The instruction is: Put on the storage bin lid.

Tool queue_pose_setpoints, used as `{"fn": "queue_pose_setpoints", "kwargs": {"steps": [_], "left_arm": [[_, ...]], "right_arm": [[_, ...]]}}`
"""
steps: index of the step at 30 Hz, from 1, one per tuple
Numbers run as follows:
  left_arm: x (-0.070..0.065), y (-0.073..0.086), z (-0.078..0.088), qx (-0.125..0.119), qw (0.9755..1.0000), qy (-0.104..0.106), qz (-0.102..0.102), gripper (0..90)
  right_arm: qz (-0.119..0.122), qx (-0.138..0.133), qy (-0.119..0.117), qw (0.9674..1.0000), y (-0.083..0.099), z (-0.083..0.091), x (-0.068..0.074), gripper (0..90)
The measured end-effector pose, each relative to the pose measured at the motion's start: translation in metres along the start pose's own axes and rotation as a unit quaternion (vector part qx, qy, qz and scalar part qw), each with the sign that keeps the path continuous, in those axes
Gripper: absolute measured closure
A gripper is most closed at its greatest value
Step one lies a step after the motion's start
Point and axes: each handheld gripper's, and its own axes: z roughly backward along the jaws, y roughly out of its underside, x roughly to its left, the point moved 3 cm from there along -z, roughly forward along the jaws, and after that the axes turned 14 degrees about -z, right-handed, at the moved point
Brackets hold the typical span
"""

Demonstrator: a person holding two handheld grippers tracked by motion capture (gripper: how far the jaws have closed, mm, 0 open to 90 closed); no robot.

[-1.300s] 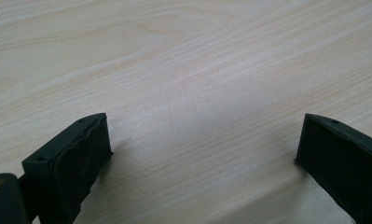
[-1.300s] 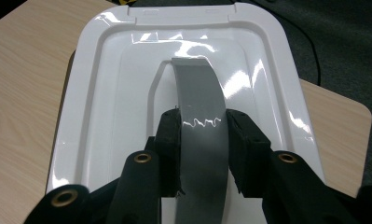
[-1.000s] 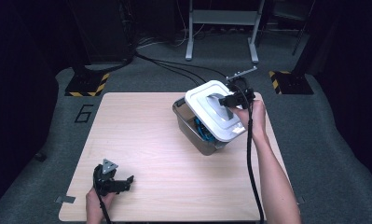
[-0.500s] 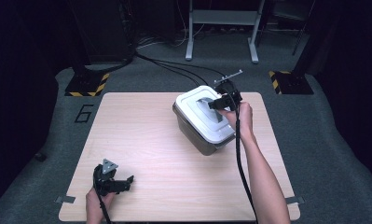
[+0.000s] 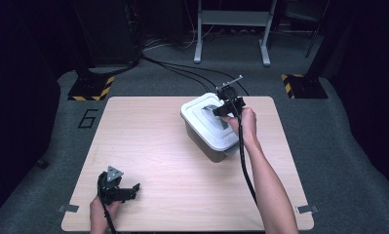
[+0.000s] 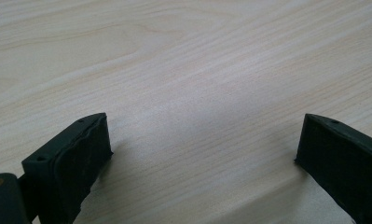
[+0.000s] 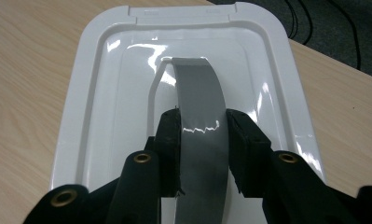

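white lid lowered onto grey bin, right tool gripping handle

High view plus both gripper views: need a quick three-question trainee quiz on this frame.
1. True or false: the right hand-held gripper is shut on the grey arched handle of the white plastic lid.
2. Multiple choice: what lies between the jaws of the left hand-held gripper? A) a cable B) bare table C) the lid
3. Short answer: where does the white lid sit in relation to the grey rectangular plastic bin?

Key
1. True; the pads press on both sides of the handle.
2. B; the jaws stand wide apart over the light wooden table.
3. On top of the bin, covering its opening, on the table's far right part.
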Motion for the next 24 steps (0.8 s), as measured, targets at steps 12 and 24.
{"fn": "queue_pose_setpoints", "kwargs": {"steps": [12,24], "left_arm": [[0.0,0.0,0.0,0.001,1.0,0.002,-0.001,3.0],[-0.001,0.0,0.0,0.0,1.0,0.002,0.003,3.0]], "right_arm": [[0.007,0.002,0.002,1.0,0.003,-0.006,0.003,66.0],[-0.002,-0.008,-0.013,0.9999,0.005,0.007,0.003,34.0]]}}
